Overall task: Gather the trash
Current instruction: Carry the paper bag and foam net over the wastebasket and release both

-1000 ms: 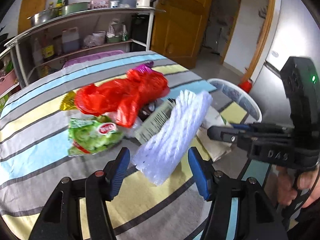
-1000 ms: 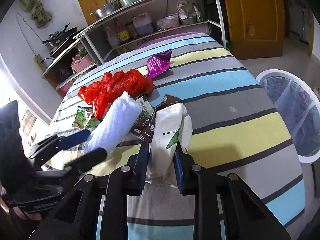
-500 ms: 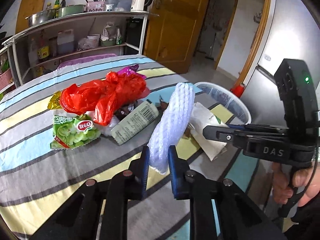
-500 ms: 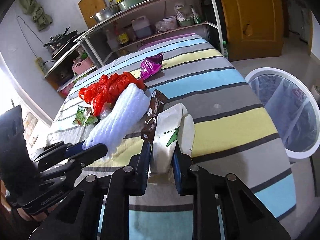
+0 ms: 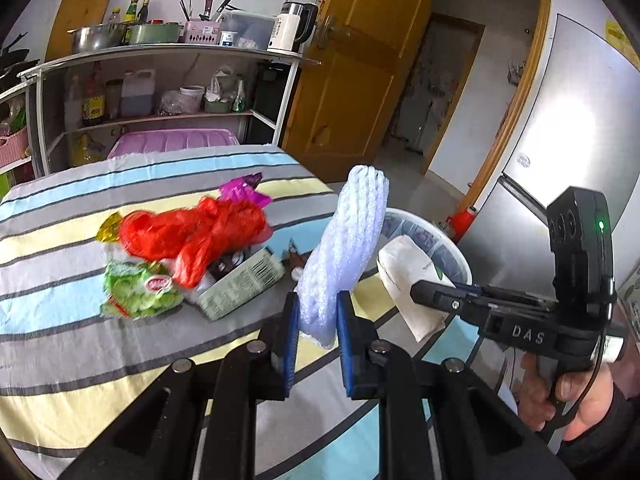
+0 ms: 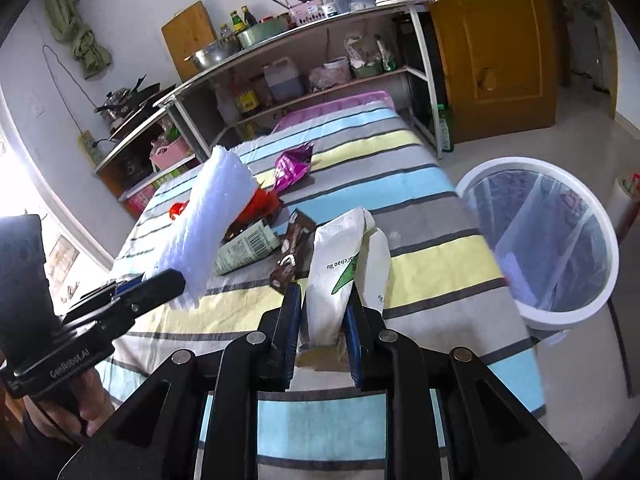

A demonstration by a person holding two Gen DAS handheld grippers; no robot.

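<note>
Carrying stage: left gripper (image 5: 316, 320) pinches the white foam sleeve (image 5: 344, 248), right gripper (image 6: 322, 320) clamps the white paper bag (image 6: 344, 264), both clear of the striped table (image 6: 420, 256). Next, judged: swing toward the bin (image 6: 560, 312) at two o'clock, release over it.

White walls, metal kitchen shelving (image 5: 160, 56), wooden door (image 5: 360, 60), steel fridge (image 5: 560, 160), pale floor (image 6: 520, 148).

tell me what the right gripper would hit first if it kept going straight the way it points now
Likely the striped tablecloth. The right gripper, shut on the white bag, aims down across the table; the brown wrapper lies just left of that line and the bin well right. Depth is unclear.
</note>
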